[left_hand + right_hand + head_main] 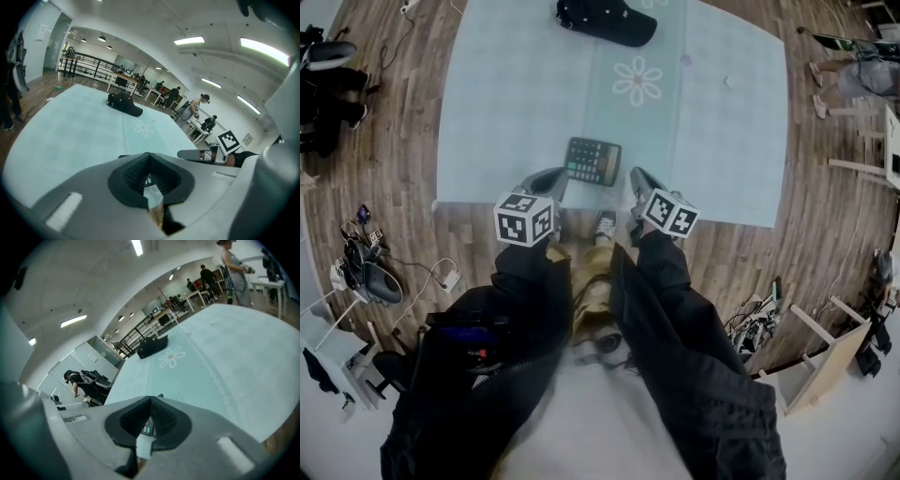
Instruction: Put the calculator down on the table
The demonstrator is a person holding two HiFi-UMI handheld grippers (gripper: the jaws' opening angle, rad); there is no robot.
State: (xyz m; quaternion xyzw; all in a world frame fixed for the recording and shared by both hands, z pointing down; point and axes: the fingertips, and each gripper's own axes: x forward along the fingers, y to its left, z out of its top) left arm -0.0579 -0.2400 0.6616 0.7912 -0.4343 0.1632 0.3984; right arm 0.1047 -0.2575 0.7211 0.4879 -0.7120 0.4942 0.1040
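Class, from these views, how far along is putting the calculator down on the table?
Done: the calculator lies flat on the table, near its front edge. In hand: nothing; the left gripper and right gripper are shut and empty, either side of it. Left: seemingly nothing but pulling away.

Dark-sleeved left arm (520,300) and right arm (670,291) reach forward side by side, the left gripper (553,178) and right gripper (639,178) angled downward. Both pairs of jaws are drawn together at the tips, nothing pinched between them.
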